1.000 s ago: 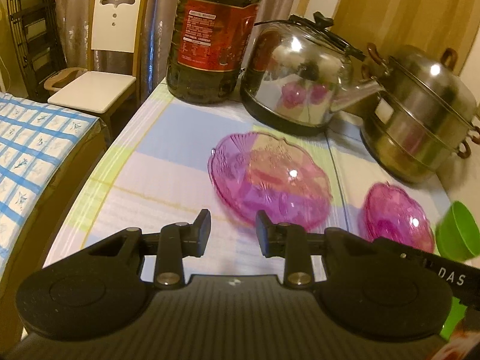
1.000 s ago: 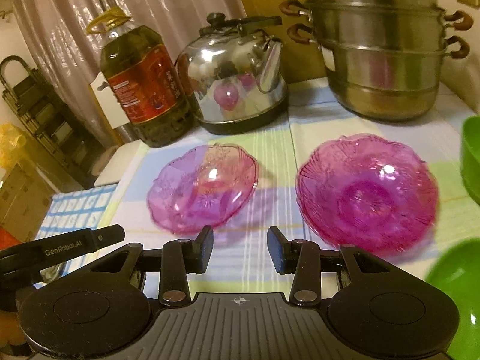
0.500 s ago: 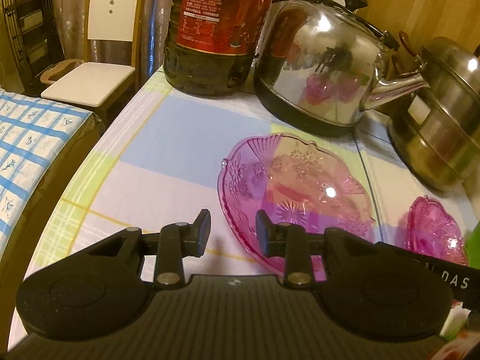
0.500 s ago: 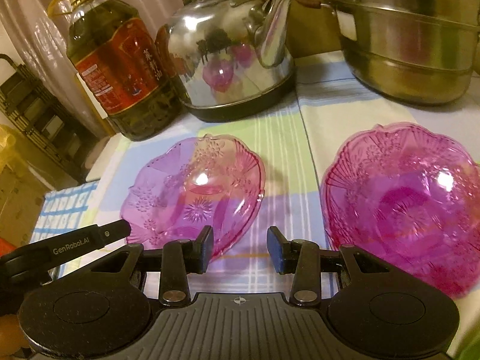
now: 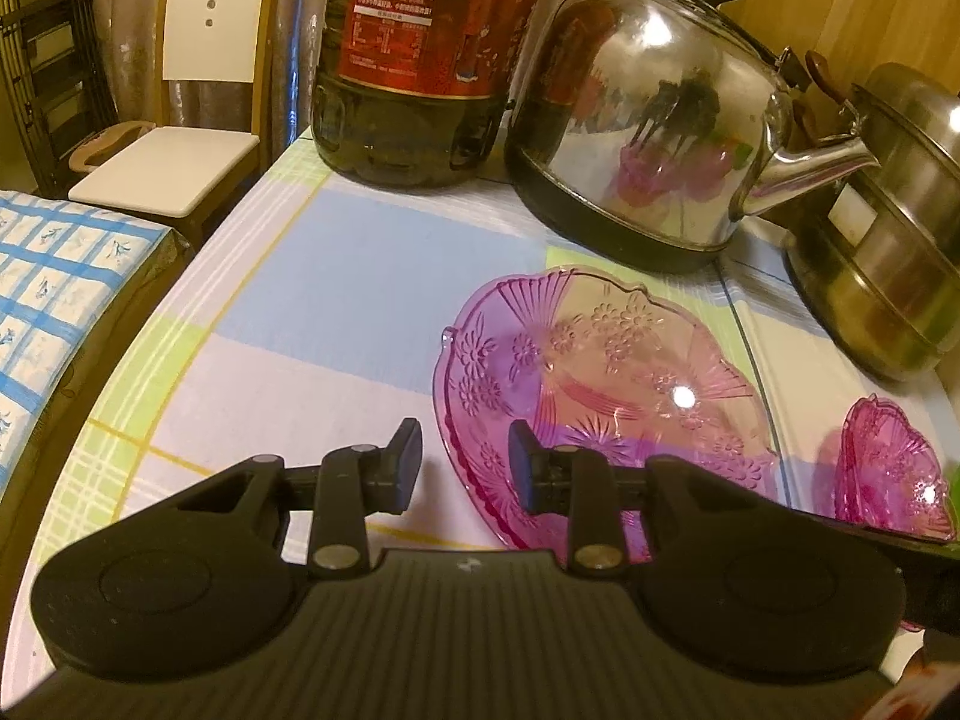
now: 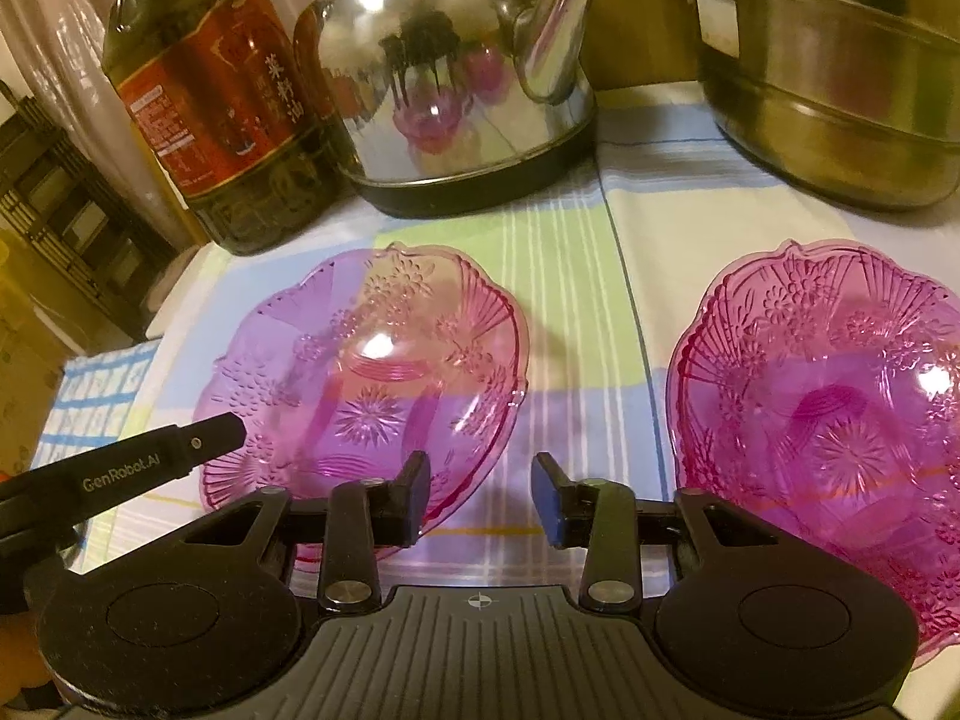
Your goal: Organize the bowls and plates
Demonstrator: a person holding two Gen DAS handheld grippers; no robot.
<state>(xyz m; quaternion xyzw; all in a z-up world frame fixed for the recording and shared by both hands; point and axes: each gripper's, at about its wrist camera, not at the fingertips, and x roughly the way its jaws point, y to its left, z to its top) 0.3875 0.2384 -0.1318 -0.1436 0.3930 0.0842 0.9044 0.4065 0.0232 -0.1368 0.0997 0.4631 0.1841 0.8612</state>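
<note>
Two pink see-through plates lie on the checked tablecloth. My left gripper [image 5: 465, 459] sits low at the left plate [image 5: 600, 372]. One finger is outside its near-left rim, the other over its inside. The jaws are closing, the rim is between them, and the pads are not pressing on it. My right gripper [image 6: 483, 492] hovers over the cloth between the left plate [image 6: 372, 372] and the right plate [image 6: 840, 420]. Its jaws are closing too. Its left finger overlaps the left plate's near-right edge in the picture, and nothing is gripped. The right plate [image 5: 888, 474] also shows at the left wrist view's right edge.
Behind the plates stand an oil bottle [image 6: 222, 114], a steel kettle [image 6: 456, 72] and a steel steamer pot [image 6: 840, 90]. The table's left edge [image 5: 150, 324] drops toward a blue-checked surface [image 5: 54, 276] and a white chair [image 5: 198, 90]. Bare cloth [image 5: 336, 276] lies left of the left plate.
Both grippers have come down and forward, so the plates look bigger. The left one now straddles the left plate's rim. The right jaws have narrowed. The green bowls have left both views.
</note>
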